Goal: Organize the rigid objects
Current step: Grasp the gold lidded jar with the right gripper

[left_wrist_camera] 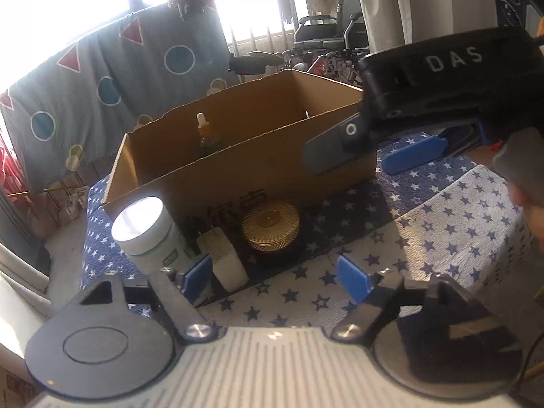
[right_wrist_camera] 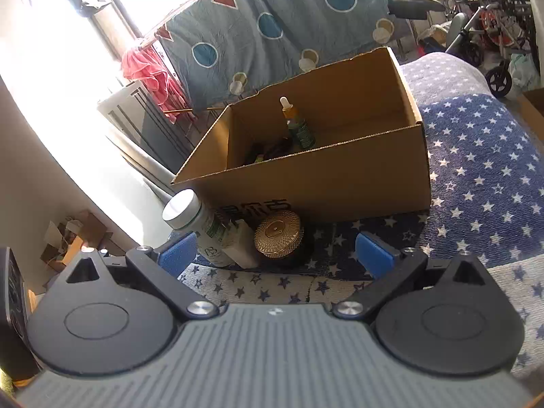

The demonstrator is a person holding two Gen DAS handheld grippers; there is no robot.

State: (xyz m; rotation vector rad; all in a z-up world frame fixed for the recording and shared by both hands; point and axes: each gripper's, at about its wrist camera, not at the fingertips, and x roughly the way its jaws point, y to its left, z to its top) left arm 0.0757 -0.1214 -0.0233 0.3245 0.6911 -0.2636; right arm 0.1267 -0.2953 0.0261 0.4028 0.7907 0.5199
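Note:
An open cardboard box (left_wrist_camera: pixel 258 173) (right_wrist_camera: pixel 340 176) stands on the star-patterned cloth (left_wrist_camera: pixel 442 224) (right_wrist_camera: pixel 482 170). A dropper bottle (left_wrist_camera: pixel 205 134) (right_wrist_camera: pixel 297 124) stands inside it, with dark items beside it. In front of the box stand a white-capped jar (left_wrist_camera: pixel 146 229) (right_wrist_camera: pixel 193 221), a small white block (left_wrist_camera: pixel 226 258) (right_wrist_camera: pixel 241 241) and a round gold-lidded jar (left_wrist_camera: pixel 271 229) (right_wrist_camera: pixel 279 234). My left gripper (left_wrist_camera: pixel 275 280) is open and empty just before them. My right gripper (right_wrist_camera: pixel 277 255) is open and empty; it also shows in the left wrist view (left_wrist_camera: pixel 377 154), by the box's right corner.
A grey sheet with circles and triangles (left_wrist_camera: pixel 119 78) (right_wrist_camera: pixel 272 23) hangs behind the box. A wheelchair (left_wrist_camera: pixel 333 34) (right_wrist_camera: pixel 489 10) and clutter stand at the back right. The cloth's edge drops off at left near the white jar.

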